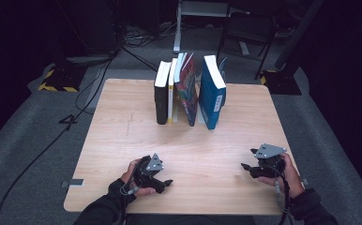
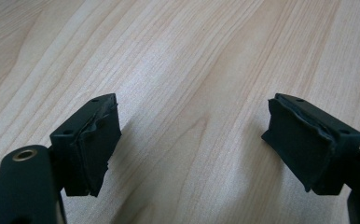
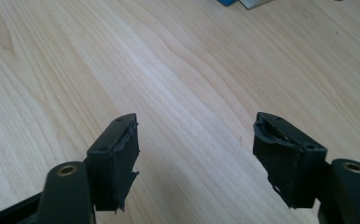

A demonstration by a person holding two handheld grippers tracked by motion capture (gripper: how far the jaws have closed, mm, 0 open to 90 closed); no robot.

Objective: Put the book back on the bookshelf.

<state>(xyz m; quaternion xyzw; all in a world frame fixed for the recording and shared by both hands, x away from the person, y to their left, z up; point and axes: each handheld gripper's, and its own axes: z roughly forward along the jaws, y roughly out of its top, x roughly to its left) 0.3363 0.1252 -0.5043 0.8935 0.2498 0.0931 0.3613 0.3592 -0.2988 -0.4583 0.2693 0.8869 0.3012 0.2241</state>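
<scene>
A light wooden table [image 1: 123, 140] carries a row of books [image 1: 188, 91] standing upright at its far edge, centred. From the left: a black book [image 1: 161, 96], a thin yellow-spined one [image 1: 171, 91] against it, a patterned red-and-teal volume [image 1: 188, 89] leaning slightly, and a blue book [image 1: 213, 93] just to the right, with a narrow gap between the last two.

The person's left gripper [image 1: 166, 183] rests near the front edge of the table, left of centre, held in the left hand [image 1: 134, 178]. Its jaws stand wide apart with bare wood between them; it holds nothing.

The right gripper [image 1: 245, 165] sits near the front right, in the right hand [image 1: 287, 171]. Its jaws are likewise spread wide and empty. Both grippers are well apart from the books.
</scene>
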